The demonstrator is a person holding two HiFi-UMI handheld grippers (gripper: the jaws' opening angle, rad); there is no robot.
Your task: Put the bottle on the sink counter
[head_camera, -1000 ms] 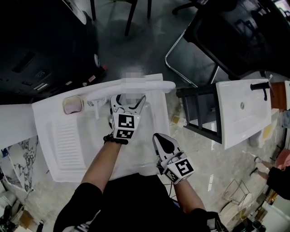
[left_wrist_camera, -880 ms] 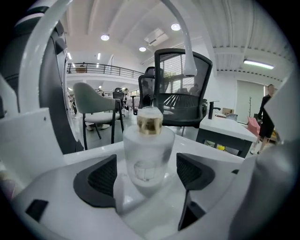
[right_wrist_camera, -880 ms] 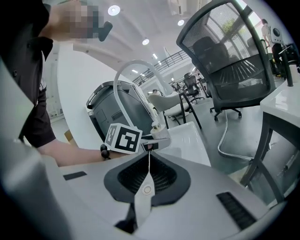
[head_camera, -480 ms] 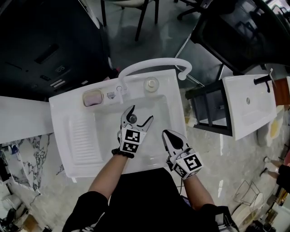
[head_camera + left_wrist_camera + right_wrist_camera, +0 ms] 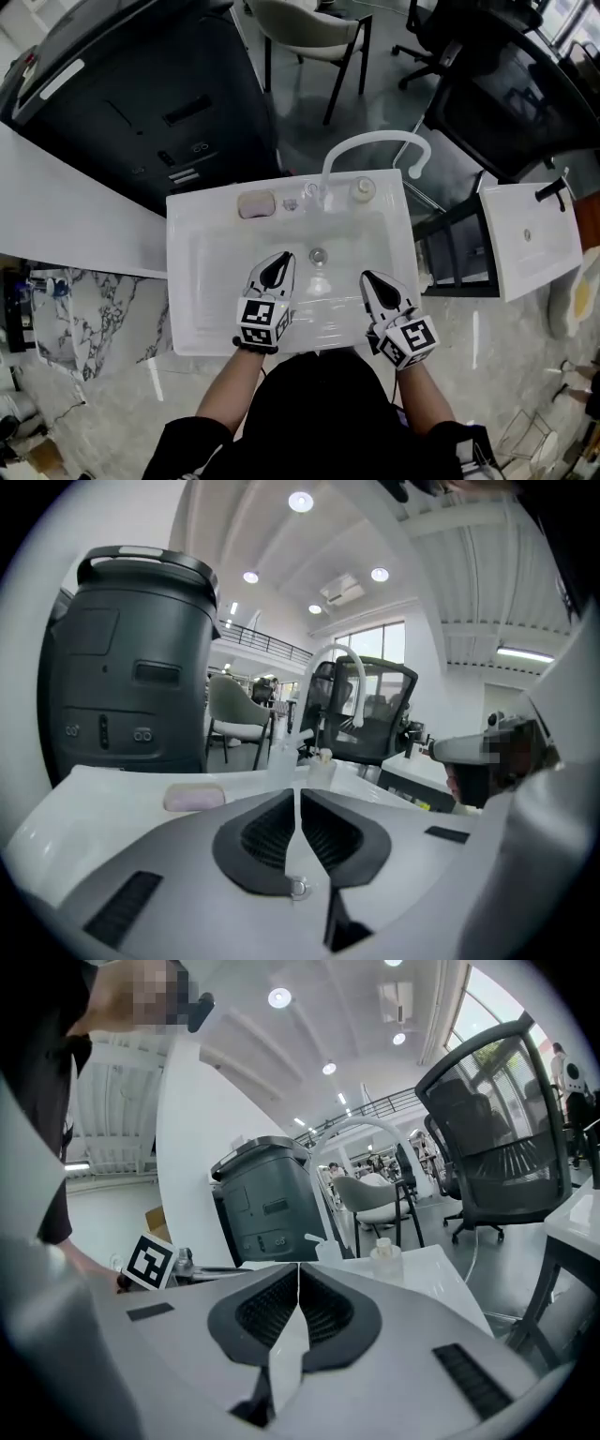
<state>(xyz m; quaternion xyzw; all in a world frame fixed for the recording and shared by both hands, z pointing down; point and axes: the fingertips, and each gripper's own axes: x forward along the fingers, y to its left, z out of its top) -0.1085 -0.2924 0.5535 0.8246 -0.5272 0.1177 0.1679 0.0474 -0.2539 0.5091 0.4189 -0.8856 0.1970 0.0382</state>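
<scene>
As your left claw [image 5: 277, 267] draws back to the near rim of the sink bench [image 5: 185, 281], its jaws pressed together on nothing, the bottle [image 5: 363, 188] stands upright on the back ledge. It sits just right of the tap [image 5: 312, 194], well apart from both claws. A second ago that claw was spread wide up at the ledge; now it hangs empty over the basin. Your right claw [image 5: 373, 281] hovers beside it, likewise pressed together and holding nothing. A pink soap bar [image 5: 256, 203] lies left of the tap. By the look of it, the bottle is delivered and the job is done; you need only keep clear of it.
</scene>
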